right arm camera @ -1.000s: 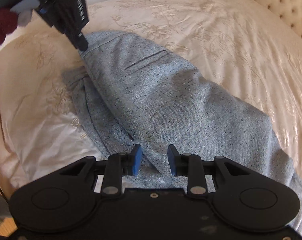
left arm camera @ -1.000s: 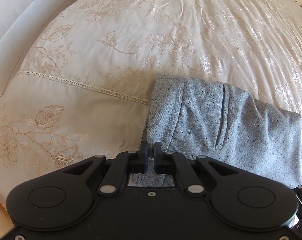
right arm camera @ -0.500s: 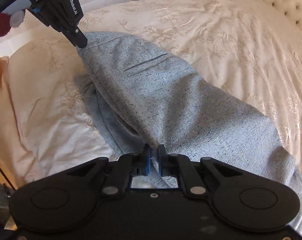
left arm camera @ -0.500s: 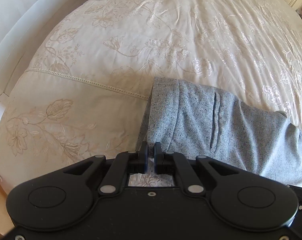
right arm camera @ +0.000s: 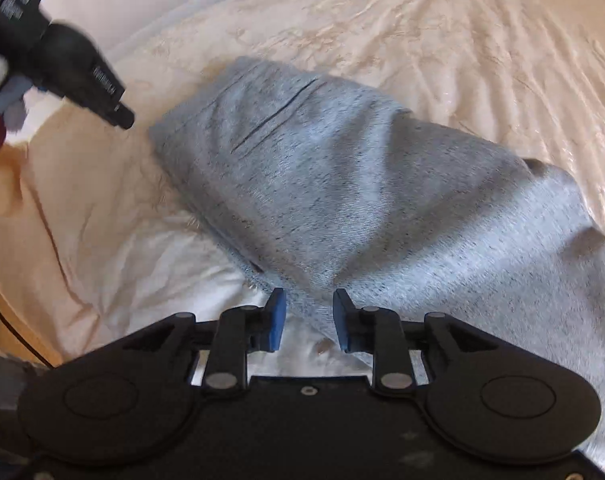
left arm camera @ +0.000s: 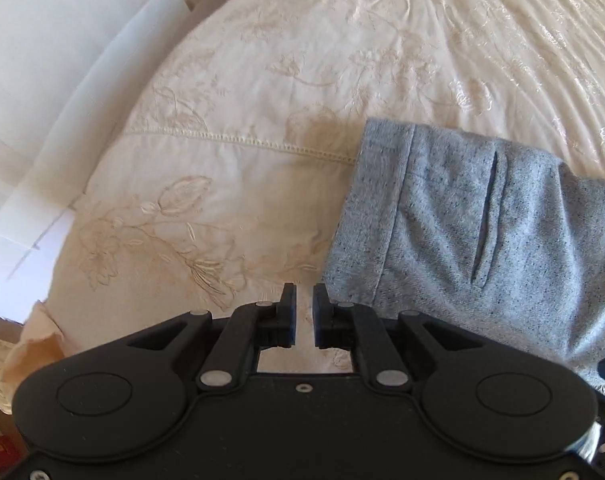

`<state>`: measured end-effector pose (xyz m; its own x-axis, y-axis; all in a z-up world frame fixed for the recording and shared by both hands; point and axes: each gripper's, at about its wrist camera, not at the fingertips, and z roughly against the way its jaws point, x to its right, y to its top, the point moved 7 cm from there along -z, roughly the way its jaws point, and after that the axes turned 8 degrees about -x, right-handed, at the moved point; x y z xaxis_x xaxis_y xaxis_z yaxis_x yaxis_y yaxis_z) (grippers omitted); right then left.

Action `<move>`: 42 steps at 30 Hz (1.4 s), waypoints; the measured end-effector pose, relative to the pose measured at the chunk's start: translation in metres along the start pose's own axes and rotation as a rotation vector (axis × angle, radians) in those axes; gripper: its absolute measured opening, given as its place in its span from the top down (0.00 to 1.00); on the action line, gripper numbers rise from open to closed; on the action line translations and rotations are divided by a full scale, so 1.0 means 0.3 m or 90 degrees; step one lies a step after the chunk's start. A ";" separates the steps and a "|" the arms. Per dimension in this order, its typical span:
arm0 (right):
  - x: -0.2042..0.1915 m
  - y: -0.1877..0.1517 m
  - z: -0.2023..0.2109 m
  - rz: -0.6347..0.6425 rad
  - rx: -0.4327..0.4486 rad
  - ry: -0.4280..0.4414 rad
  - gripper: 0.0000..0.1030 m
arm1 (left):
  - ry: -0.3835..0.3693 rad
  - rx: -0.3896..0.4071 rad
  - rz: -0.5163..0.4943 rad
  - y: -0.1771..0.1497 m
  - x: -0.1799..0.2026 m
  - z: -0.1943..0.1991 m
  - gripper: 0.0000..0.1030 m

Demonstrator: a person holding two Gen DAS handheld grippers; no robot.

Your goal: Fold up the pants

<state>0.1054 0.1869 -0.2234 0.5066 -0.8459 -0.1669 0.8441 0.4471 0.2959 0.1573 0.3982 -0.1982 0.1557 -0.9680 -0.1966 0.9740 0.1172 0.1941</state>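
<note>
The grey speckled pants (left arm camera: 474, 236) lie folded on the cream bedspread (left arm camera: 342, 60), waistband end to the left with a slit pocket showing. They also show in the right wrist view (right arm camera: 362, 196). My left gripper (left arm camera: 305, 310) is just left of the waistband corner, off the cloth, its fingers a narrow gap apart with nothing between them. My right gripper (right arm camera: 308, 316) is open at the near edge of the pants, with the fabric edge lying between its blue pads (right arm camera: 276, 316), ungripped. The left gripper's body also appears in the right wrist view (right arm camera: 90, 84), apart from the waistband.
The embroidered bedspread (right arm camera: 442, 40) covers the bed, with a stitched seam (left arm camera: 242, 144) running across it. A white wall and panel (left arm camera: 62, 100) stand to the left of the bed. The bed's near-left edge (right arm camera: 6, 280) drops off beside my right gripper.
My left gripper let go of the waistband corner and drew back to the left. My right gripper shut on the pants' near edge, then opened and released it. The pants settled flat.
</note>
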 end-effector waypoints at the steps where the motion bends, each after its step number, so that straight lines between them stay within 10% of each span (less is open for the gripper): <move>1: 0.041 -0.006 0.021 -0.039 0.011 0.001 0.73 | 0.003 0.024 -0.010 0.001 0.027 0.031 0.87; 8: 0.340 -0.105 0.003 -0.263 0.018 -0.075 0.71 | -0.106 0.061 -0.112 -0.018 0.358 0.044 0.85; 13: 0.421 -0.221 -0.080 -0.307 -0.034 -0.057 0.74 | -0.073 -0.058 -0.110 -0.135 0.404 -0.132 0.84; 21: 0.621 -0.300 0.145 -0.388 0.039 -0.021 0.73 | -0.037 0.003 -0.039 -0.106 0.449 0.004 0.85; 29: 1.155 -0.576 0.354 -0.506 0.049 -0.160 0.73 | -0.100 0.014 -0.094 -0.136 0.848 0.066 0.84; 36: 1.536 -0.711 0.457 -0.526 0.034 -0.208 0.71 | -0.067 -0.035 -0.083 -0.117 1.009 -0.075 0.87; 42: 1.488 -0.566 0.422 -0.437 0.057 -0.113 0.71 | -0.080 -0.005 0.007 -0.028 0.985 -0.007 0.84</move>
<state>0.1660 -0.3034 -0.2292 -0.1773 -0.9658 -0.1893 0.9405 -0.2229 0.2566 0.1954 0.1115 -0.2598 0.1444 -0.9868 -0.0727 0.9737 0.1286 0.1881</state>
